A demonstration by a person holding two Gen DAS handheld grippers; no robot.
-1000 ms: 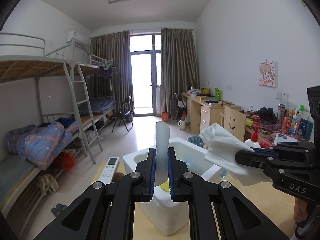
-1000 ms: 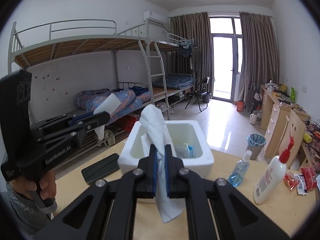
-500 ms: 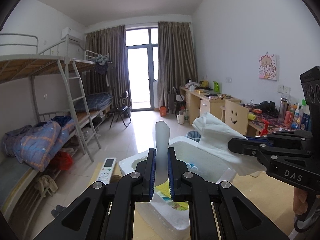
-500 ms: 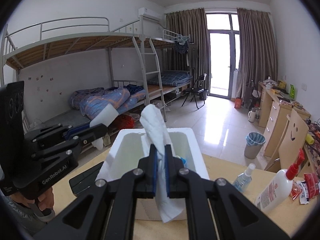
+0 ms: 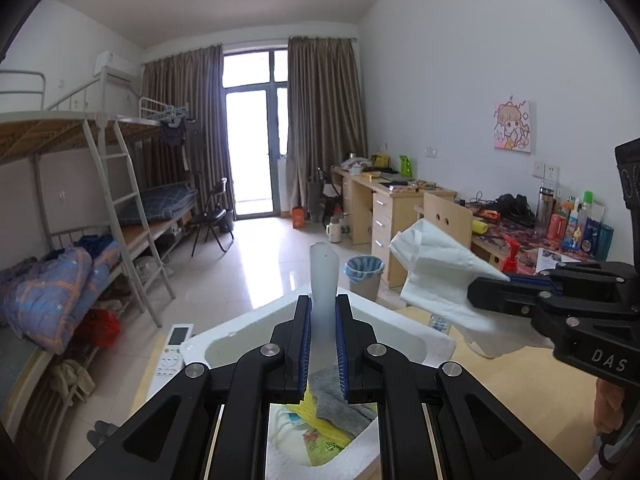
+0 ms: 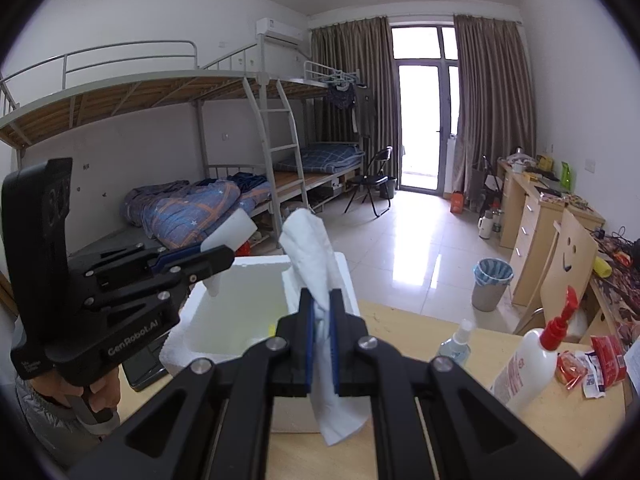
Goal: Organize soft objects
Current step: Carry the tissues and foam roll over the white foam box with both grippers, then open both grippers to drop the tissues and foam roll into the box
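Both grippers [image 5: 323, 344] [image 6: 322, 344] shifted over box [image 5: 400, 332].

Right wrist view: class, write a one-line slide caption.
Right gripper pinches a white cloth beside the foam box; left gripper holds a white piece.
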